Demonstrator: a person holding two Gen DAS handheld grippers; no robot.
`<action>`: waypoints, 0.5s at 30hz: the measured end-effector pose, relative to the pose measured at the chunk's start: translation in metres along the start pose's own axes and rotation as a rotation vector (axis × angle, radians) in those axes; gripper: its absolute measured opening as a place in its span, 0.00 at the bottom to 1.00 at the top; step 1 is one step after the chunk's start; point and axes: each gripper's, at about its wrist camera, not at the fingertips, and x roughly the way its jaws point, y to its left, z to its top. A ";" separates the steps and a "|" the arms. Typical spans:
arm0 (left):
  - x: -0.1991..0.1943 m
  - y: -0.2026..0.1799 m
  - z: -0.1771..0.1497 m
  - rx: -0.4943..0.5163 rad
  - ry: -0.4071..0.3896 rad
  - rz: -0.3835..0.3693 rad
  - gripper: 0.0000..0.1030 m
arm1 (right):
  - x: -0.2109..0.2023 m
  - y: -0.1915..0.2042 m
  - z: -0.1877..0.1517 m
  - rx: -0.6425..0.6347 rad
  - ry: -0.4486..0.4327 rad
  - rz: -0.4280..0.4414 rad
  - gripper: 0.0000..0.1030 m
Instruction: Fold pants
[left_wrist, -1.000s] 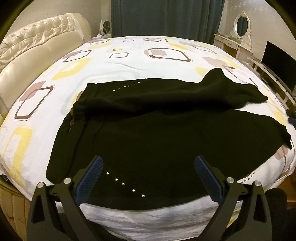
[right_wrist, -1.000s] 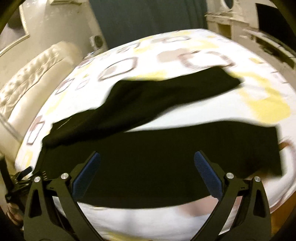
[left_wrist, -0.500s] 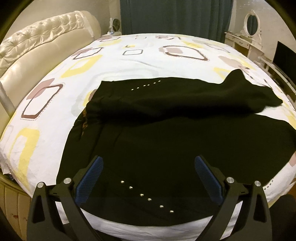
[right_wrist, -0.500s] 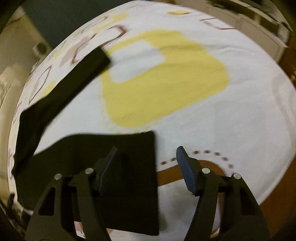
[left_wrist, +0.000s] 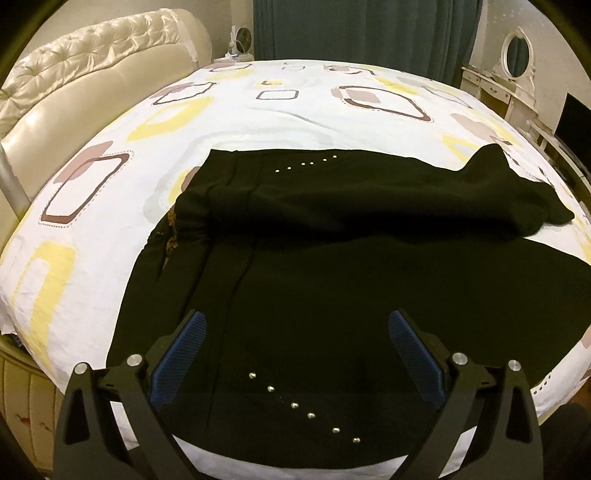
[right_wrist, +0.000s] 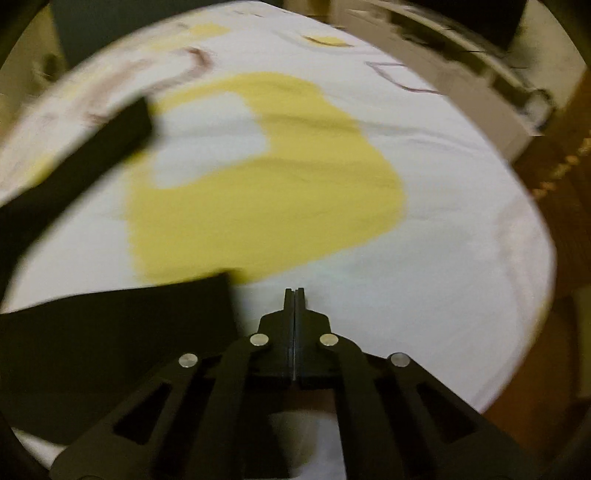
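So I'm hovering the left gripper (left_wrist: 295, 354) wide open and empty over the waist end of the black pants (left_wrist: 332, 288), which are lying spread on the patterned bedsheet (left_wrist: 110, 221) with their long axis running sideways off to my right. My right gripper (right_wrist: 294, 295) is sitting pinched fully closed just right of the near leg hem (right_wrist: 147, 317), apparently gripping nothing, so it's the nearer one for lifting that cuff toward the waist.

Bedroom — bed (left_wrist: 303, 110), tufted headboard (left_wrist: 92, 74), vanity mirror (left_wrist: 517, 55).
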 end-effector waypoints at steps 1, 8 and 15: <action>0.001 0.001 0.000 0.000 0.003 0.000 0.96 | 0.004 -0.006 -0.002 0.019 0.003 0.022 0.00; 0.003 0.018 0.008 0.037 -0.003 -0.015 0.96 | -0.031 0.000 -0.002 0.026 -0.095 0.127 0.27; 0.007 0.077 0.049 0.020 -0.001 -0.096 0.96 | -0.100 0.122 0.014 -0.219 -0.228 0.325 0.60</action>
